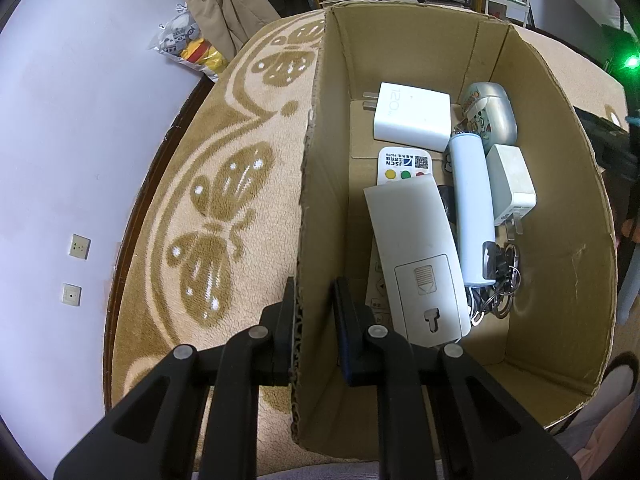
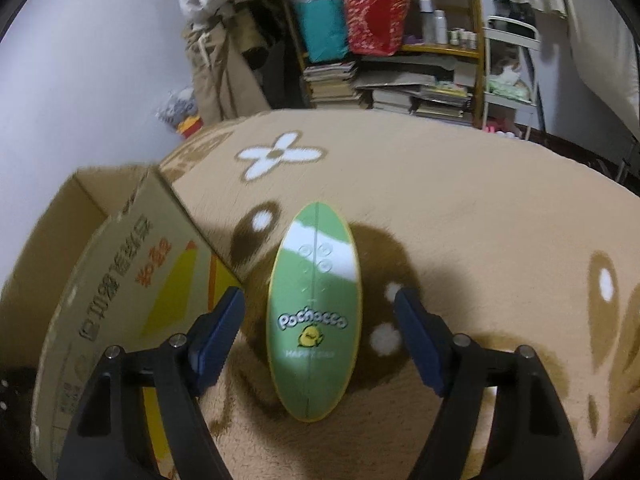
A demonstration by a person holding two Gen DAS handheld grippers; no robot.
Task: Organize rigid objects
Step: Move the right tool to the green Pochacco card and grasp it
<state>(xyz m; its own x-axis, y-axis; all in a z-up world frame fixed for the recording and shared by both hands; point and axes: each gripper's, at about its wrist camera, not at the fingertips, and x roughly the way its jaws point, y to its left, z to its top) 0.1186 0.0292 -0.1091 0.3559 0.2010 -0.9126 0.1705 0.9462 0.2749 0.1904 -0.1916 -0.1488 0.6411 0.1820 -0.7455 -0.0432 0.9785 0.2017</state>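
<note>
Left wrist view:
Left gripper (image 1: 315, 312): straddles the left wall of the cardboard box (image 1: 316, 184), one finger outside and one inside; whether it pinches the wall I cannot tell.
Box contents: white charger (image 1: 414, 118), remote (image 1: 420, 256), pale tube (image 1: 474, 212).

Right wrist view:
Right gripper (image 2: 320, 332): spread wide, holding nothing.
Green oval case (image 2: 314, 312): flat on the blanket (image 2: 460, 200), between the fingers, untouched, just right of the box.

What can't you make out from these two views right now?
- Black item in box, left wrist view: mostly covered by upside-down remote and white tube.
- Keyring: partly under the tube.
- Box print, right wrist view: blurred.
- Green case: underside unseen.
</note>
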